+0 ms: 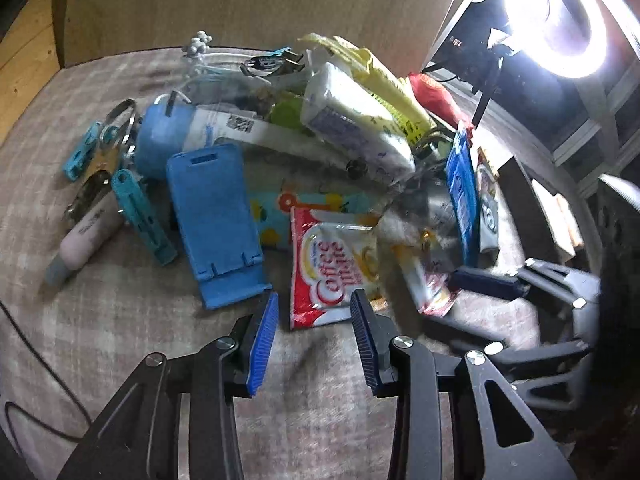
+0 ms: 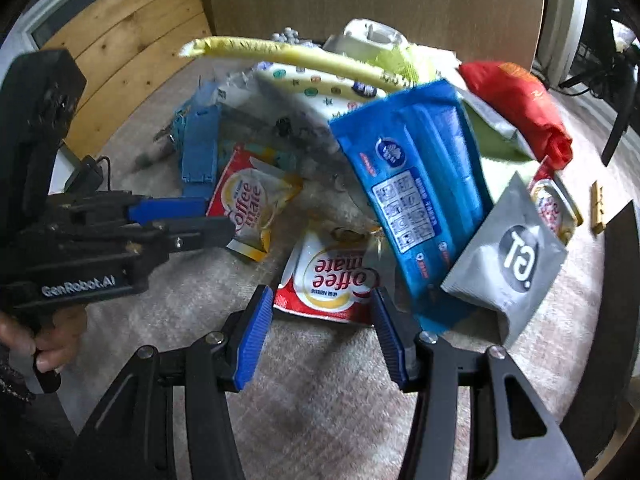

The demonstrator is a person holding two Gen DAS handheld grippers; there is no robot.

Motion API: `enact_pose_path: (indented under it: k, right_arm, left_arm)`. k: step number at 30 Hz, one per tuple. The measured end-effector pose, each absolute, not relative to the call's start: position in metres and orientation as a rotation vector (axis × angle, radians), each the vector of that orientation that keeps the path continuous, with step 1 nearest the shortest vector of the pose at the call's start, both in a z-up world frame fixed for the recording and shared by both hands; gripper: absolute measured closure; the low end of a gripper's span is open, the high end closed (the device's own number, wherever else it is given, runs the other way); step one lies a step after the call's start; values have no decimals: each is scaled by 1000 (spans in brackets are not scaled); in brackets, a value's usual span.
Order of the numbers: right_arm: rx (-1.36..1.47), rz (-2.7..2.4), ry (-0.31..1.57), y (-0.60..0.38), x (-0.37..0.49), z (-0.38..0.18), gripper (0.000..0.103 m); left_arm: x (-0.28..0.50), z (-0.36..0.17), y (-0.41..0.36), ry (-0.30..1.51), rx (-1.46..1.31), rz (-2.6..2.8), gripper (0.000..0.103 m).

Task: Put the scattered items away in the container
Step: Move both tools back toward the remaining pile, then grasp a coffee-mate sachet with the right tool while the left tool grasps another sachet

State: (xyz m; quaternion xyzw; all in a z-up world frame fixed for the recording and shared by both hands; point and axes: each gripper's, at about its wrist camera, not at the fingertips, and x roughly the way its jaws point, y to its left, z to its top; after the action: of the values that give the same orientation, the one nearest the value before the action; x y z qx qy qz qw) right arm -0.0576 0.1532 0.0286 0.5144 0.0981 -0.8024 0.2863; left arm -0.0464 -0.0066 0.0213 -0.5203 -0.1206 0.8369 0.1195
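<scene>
**Surface: grey checked cloth, one heap of clutter**

Everything I'm working over sits on a grey checked cloth [image 1: 120, 320]. Landmark: blue phone stand [image 1: 216, 224], flat on the cloth. Left of it in my left view: teal clip [image 1: 140, 216], then a pale pink tube [image 1: 86, 236]. Right of it: Coffee mate sachet [image 1: 334, 272], lying flat. Beyond it: blue-capped white tube [image 1: 192, 136]. Farther right, a second Coffee mate sachet [image 2: 332, 280], with a blue wipes pack [image 2: 416, 200] and a grey sachet [image 2: 508, 260] leaning in the heap.
</scene>
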Motion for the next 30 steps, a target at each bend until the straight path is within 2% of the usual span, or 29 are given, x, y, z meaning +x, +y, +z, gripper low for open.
enact_pose_path:
  k: [3,4,6,7,9,10,11,14,23,30]
  right_arm:
    - [1374,-2148,262,152,-59,28,53]
    - [1376,-2148,257,152,-60,28,54]
    - [1382,-2143,241,151,-60,28,59]
    - [1385,-2136,227,151,-60,29,63]
    - [1397,-2116,189,153,-62,28,80]
    - [1403,-2110,166,154,-63,28,84]
    - [1415,-2106,143,156,-64,28,97]
    - [1428,-2105,83,162,-59,27,100]
    - [1399,-2105,-110,185,-45,45,101]
    - [1350,-2121,-175,206,-29,68,102]
  left_arm:
    - [-51,20,-2,-341,-1522,2452,85]
    - [-52,19,-1,-343,-1523,2451,92]
    - [-54,18,3,-348,-1529,2444,96]
    - [-53,18,4,-344,-1525,2450,97]
    - [-52,19,5,-340,-1517,2453,99]
    - [-52,19,4,-341,-1511,2461,100]
    - [-51,21,2,-344,-1504,2470,101]
    - [-49,25,0,-350,-1485,2487,103]
    - [-29,41,-9,-360,-1449,2506,103]
    - [-8,61,-9,-379,-1400,2508,103]
